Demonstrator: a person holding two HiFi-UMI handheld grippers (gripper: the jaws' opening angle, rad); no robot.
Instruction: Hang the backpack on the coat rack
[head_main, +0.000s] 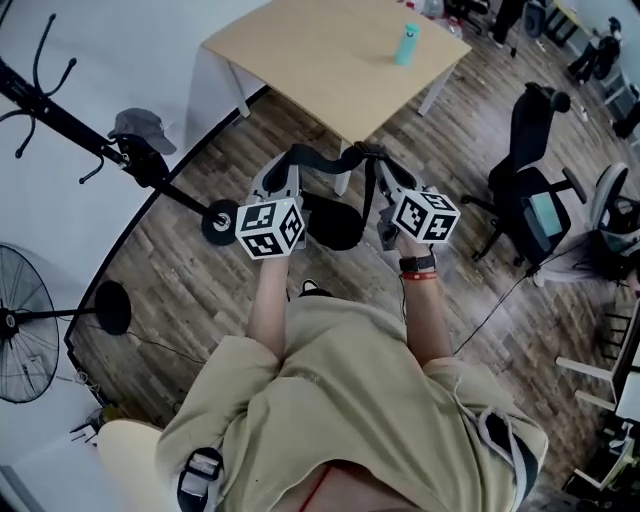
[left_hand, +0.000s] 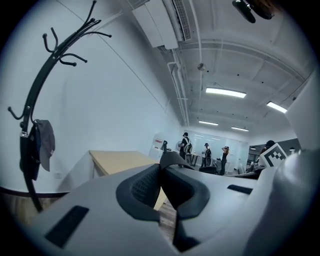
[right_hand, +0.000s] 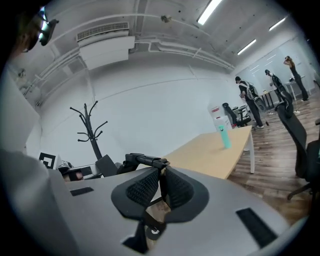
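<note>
A black backpack hangs between my two grippers, held by its top straps. My left gripper is shut on one strap, whose black end sticks up between the pads. The right gripper is shut on the other strap and its buckle. The black coat rack stands to my left, its round base just left of the left gripper. Its hooks rise high in the left gripper view, and the coat rack is farther off in the right gripper view. A grey cap hangs on it.
A wooden table with a teal bottle stands straight ahead. A black office chair is at the right, a floor fan at the left by the white wall. Several people stand far across the room.
</note>
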